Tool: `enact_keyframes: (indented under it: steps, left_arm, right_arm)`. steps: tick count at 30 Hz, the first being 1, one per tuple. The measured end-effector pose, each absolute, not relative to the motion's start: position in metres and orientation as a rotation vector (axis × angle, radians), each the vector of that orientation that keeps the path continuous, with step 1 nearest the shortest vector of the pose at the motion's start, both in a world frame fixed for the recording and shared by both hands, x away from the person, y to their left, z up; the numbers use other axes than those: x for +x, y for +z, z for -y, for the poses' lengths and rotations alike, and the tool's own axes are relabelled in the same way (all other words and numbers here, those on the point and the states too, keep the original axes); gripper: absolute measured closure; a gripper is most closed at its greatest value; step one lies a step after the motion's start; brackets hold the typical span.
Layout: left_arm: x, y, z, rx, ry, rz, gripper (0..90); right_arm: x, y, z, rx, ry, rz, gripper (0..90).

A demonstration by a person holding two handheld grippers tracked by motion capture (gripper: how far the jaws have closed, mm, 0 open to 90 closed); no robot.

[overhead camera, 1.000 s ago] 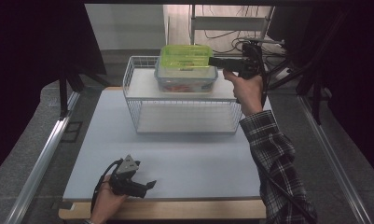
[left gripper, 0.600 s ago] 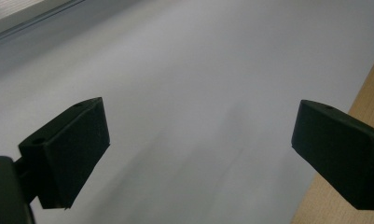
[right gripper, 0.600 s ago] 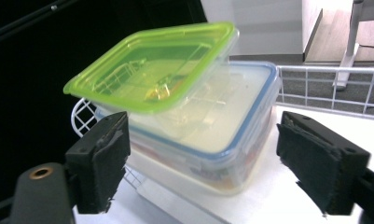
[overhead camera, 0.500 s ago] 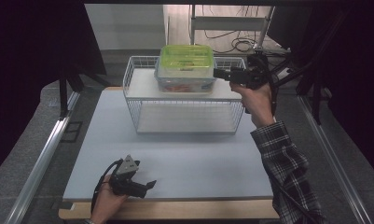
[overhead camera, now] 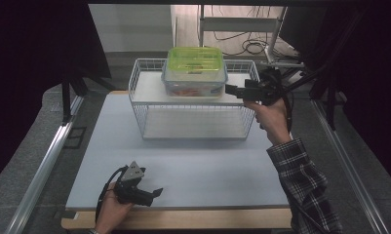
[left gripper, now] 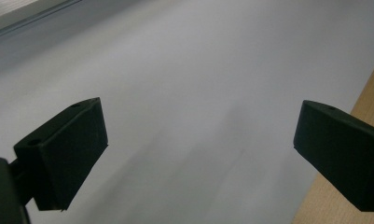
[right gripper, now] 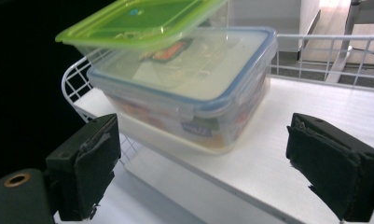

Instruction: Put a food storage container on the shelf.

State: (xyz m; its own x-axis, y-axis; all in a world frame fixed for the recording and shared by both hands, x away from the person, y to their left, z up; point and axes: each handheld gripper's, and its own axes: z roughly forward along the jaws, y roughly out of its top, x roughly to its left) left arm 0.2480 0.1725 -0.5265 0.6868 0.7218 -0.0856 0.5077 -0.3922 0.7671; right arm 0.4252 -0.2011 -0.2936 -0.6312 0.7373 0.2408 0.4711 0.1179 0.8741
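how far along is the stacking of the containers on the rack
Done: the green-lidded container sits on the blue-rimmed container on the wire rack's top shelf. In hand: nothing; the right gripper, jaws just opened, is off the stack. The left gripper rests open near the table's front edge. Nothing visibly left.

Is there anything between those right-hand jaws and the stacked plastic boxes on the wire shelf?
Nothing visible. The right gripper stands open, facing the blue-rimmed container under the green-lidded box, with bare white shelf between.
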Motion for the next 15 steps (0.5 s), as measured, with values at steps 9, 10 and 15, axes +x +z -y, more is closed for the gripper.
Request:
enact_keyframes:
  steps: [9, 10, 15]
  left_arm:
    - [0.249, -0.527, -0.174, 2.073, 0.329, -0.968, 0.0]
    - [0.249, -0.527, -0.174, 2.072, 0.329, -0.968, 0.0]
    - [0.249, -0.527, -0.173, 2.071, 0.331, -0.964, 0.0]
  right_arm:
    - [0.415, -0.31, 0.201, 1.166, 1.497, -2.182, 10.0]
    - [0.414, -0.311, 0.201, 1.16, 1.491, -2.186, 9.8]
    - [0.407, -0.32, 0.199, 1.135, 1.475, -2.201, 9.5]
